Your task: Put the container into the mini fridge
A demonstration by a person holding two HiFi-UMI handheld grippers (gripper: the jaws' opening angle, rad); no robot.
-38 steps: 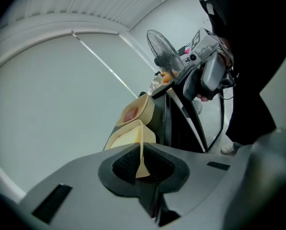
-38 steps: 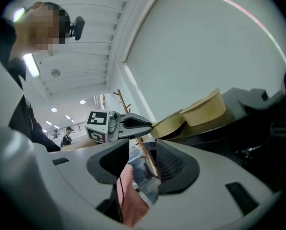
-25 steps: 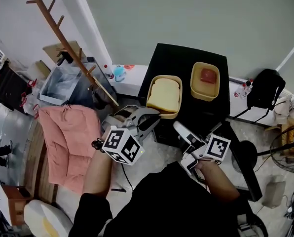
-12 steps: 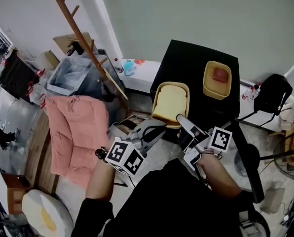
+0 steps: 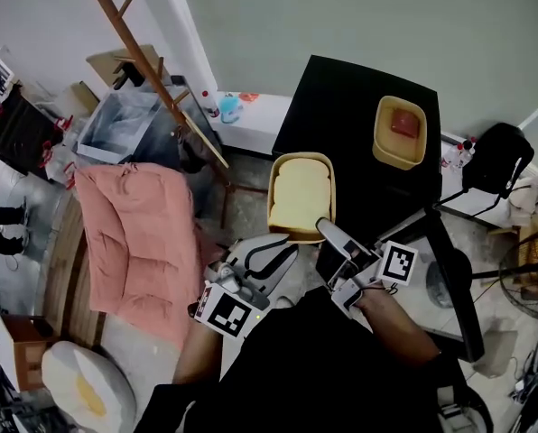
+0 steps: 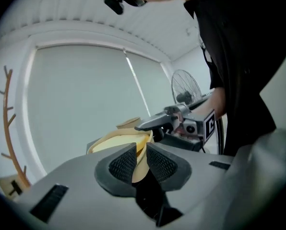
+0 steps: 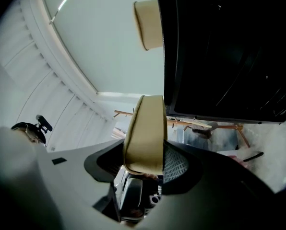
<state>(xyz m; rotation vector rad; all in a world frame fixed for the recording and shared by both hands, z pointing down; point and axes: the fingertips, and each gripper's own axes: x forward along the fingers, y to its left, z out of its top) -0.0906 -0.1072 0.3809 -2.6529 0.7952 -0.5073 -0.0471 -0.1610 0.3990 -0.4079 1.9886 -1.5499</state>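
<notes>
The container [image 5: 301, 195] hangs just past the front edge of the black mini fridge [image 5: 359, 120]. My left gripper [image 6: 141, 152], its jaws just opened a little, pinches the rim. My right gripper [image 7: 144, 163], just closing, clamps the side.

Left gripper [image 6: 140, 153] and right gripper [image 7: 150, 164]: my shells are smooth matt grey plastic. Pads [image 6: 124, 163] look like black rubber with a cross-hatch texture. Marker cube [image 5: 397, 264]: flat matt printed faces, paper-like.

Container [image 5: 301, 197]: tan plastic, matt and smooth. Second container [image 5: 400, 132] looks like the same plastic.

Mini fridge [image 5: 350, 106]: smooth black, dull sheen on top; the face in my right gripper view is glossy with streaky reflections.

Coat rack [image 5: 152, 70]: bare brown wood. Cushion [image 5: 138, 242]: pink quilted cloth. Floor [image 5: 251, 201]: mottled grey and rough-looking; stone or concrete, can't tell.
</notes>
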